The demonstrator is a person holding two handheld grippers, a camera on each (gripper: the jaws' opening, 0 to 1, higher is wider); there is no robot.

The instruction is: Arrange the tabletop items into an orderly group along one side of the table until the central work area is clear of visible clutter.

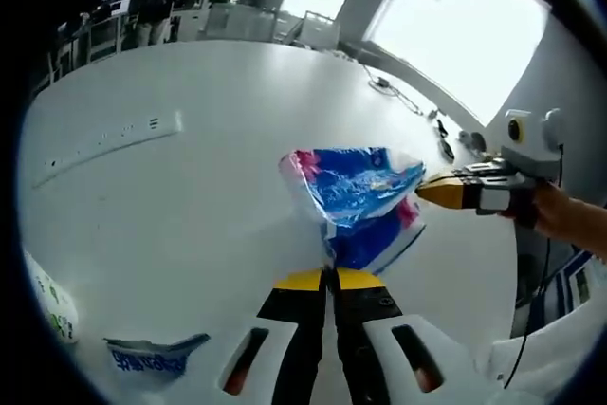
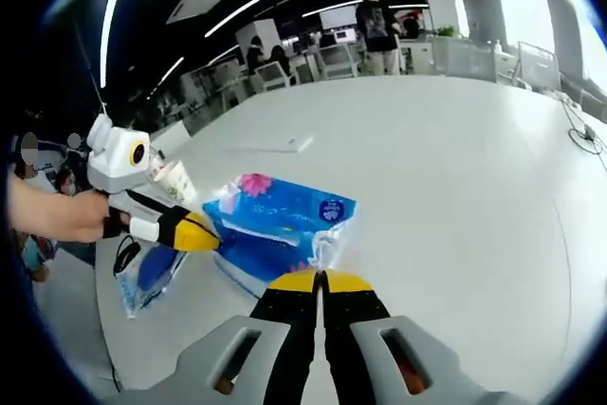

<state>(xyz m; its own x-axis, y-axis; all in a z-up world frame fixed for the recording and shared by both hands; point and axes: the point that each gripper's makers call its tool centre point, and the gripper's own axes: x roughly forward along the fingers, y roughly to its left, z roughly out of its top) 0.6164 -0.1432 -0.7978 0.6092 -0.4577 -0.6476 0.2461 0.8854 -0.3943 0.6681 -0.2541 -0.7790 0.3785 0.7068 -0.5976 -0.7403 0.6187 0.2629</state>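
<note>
Both grippers, left gripper [image 1: 329,277] and right gripper [image 2: 321,280], were clamped on opposite ends of the blue tissue pack [image 2: 275,220] over mid-table [image 2: 455,168]. A second packet [image 2: 147,277] waited at nine o'clock; grouping looked barely begun.

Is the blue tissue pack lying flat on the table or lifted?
Partly lifted: both tools, left and right, pinch the blue tissue pack wrapper ends.

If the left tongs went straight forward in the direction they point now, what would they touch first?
The left tongs are already shut on the edge of the blue tissue pack, so the pack itself lies first in that line. Beyond it only bare white table appears, though depth is hard to judge.
</note>
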